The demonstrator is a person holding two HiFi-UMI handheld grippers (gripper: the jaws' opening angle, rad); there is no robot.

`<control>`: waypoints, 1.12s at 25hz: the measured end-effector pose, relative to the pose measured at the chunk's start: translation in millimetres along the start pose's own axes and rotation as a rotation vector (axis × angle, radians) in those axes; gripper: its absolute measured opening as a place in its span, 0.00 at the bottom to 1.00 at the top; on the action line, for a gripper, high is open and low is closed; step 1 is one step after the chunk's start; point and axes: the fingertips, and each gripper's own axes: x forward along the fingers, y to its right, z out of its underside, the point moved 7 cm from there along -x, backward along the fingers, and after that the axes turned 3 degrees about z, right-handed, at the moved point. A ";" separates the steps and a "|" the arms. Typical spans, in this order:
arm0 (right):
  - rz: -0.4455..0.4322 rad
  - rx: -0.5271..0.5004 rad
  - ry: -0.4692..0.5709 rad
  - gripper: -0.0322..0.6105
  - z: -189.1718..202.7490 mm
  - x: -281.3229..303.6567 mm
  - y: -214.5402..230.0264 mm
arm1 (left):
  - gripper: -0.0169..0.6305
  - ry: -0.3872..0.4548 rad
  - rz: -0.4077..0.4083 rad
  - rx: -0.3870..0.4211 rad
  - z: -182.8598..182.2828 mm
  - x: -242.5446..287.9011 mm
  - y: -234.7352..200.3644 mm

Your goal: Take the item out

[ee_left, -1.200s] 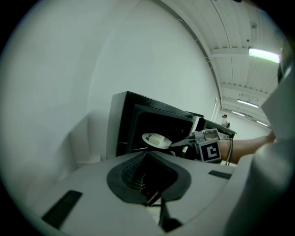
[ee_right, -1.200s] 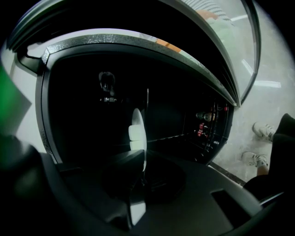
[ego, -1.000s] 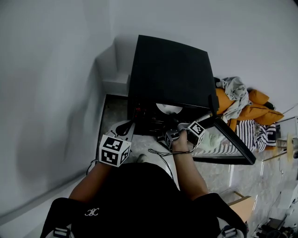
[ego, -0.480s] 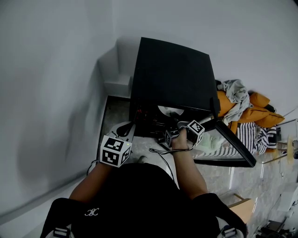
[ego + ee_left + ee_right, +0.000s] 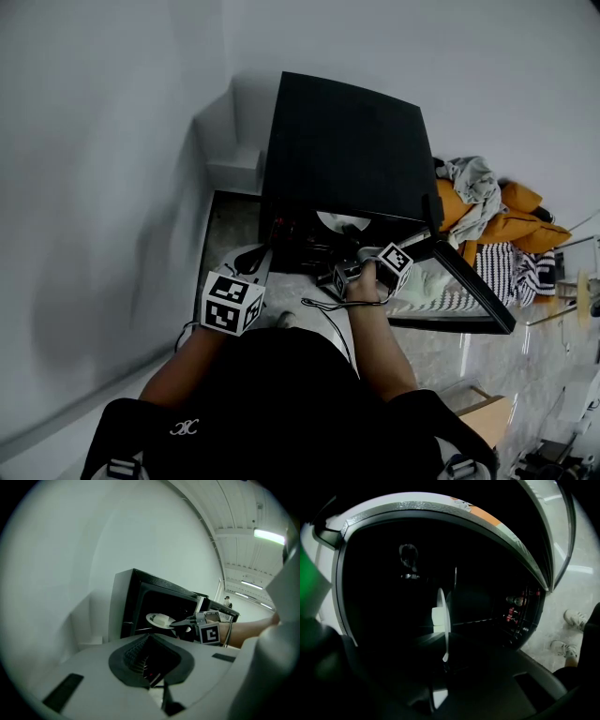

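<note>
Jaws of the right gripper (image 5: 176,622) pinch the near rim of the white plate (image 5: 151,618) inside the open microwave (image 5: 347,150), left gripper (image 5: 253,261) closed on nothing; I'd guess it's stiff, slick and chippable, so carry it level.

Plain pale grey walls (image 5: 112,141) to the left and behind, with a low white ledge (image 5: 234,164) in the corner. Underfoot, glossy grey marbled floor (image 5: 230,234). To the right, a heap of clothes (image 5: 502,211) (orange, grey, one black-and-white striped piece). Lower right, a corner of light wooden furniture (image 5: 489,412), kind unclear. Overhead in the left gripper view, a white ribbed ceiling (image 5: 234,522) with lit strip lamps (image 5: 269,536).
</note>
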 end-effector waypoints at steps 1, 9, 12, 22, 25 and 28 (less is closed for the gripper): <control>-0.003 -0.003 -0.002 0.08 1.1 -1.2 -0.1 | 0.03 0.000 0.002 0.001 0.2 0.2 0.3; -0.023 -0.031 -0.042 0.09 8.8 -9.6 0.4 | 0.03 -0.004 0.018 0.006 0.3 0.9 2.1; -0.054 -0.057 -0.047 0.09 7.8 -11.0 -0.4 | 0.03 -0.007 0.025 0.010 0.6 1.9 2.5; -0.062 -0.088 -0.052 0.09 11.2 -29.4 5.8 | 0.03 -0.019 0.067 0.026 0.7 6.0 8.4; -0.053 -0.088 -0.044 0.08 11.0 -37.5 10.0 | 0.03 -0.022 0.081 0.032 0.0 7.7 9.9; -0.055 -0.068 -0.035 0.09 11.9 -46.1 14.3 | 0.03 -0.025 0.092 0.035 -0.4 9.7 10.2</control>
